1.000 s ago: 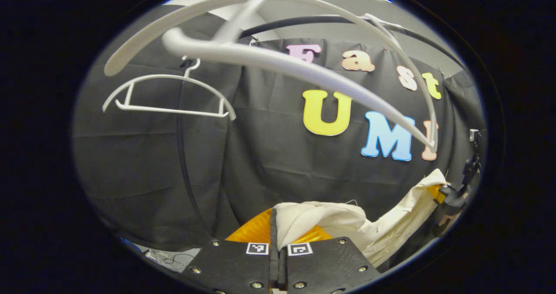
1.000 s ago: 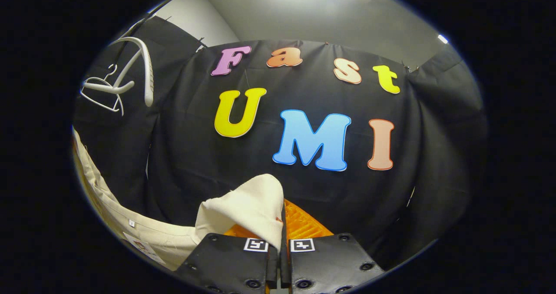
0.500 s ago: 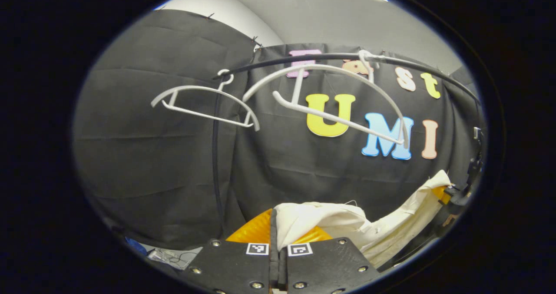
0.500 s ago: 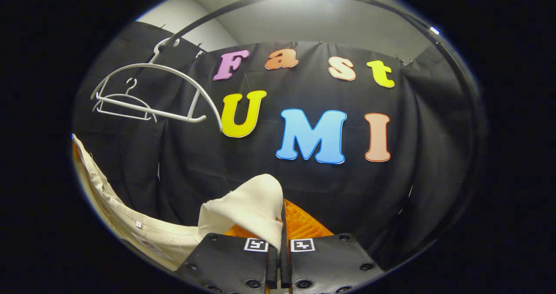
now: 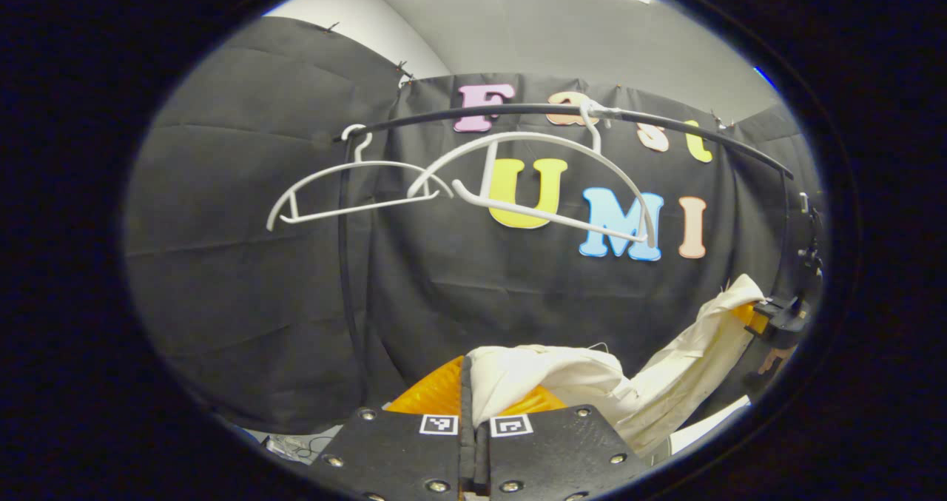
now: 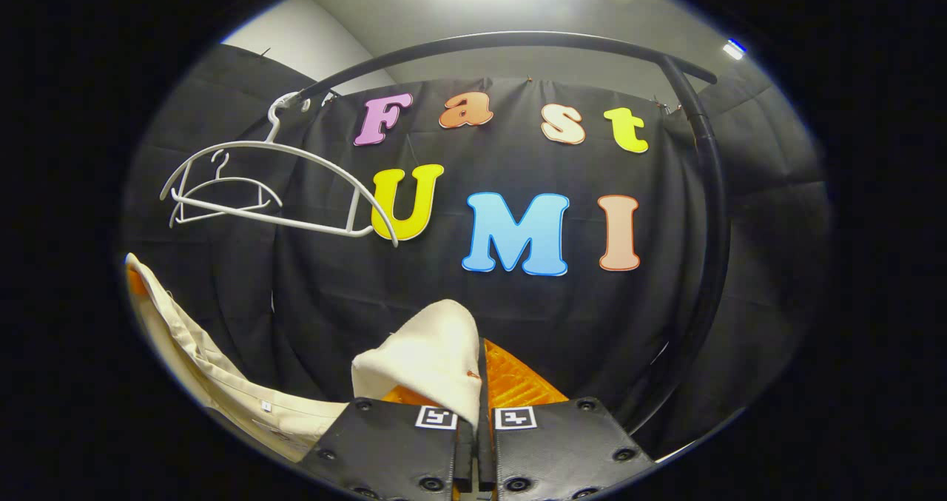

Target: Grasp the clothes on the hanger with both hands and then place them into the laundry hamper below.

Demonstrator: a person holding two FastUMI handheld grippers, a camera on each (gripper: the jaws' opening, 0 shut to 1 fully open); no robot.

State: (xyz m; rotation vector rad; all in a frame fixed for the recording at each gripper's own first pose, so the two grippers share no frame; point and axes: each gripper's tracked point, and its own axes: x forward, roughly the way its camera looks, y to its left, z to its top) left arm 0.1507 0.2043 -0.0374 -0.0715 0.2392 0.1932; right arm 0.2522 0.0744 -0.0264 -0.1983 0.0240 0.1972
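In the left gripper view, the left gripper [image 5: 467, 412] clamps its jaws on the cream garment [image 5: 547, 375], which stretches to the right gripper [image 5: 769, 322], clear of the bare white hanger [image 5: 547, 183].

In the right gripper view, the right gripper's jaws pinch a fold, likely sharing the weight before lowering.

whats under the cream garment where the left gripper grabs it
Orange fingers of the left gripper show beneath the cream garment; its fold drapes over one, covering part of it. No hamper is visible below.
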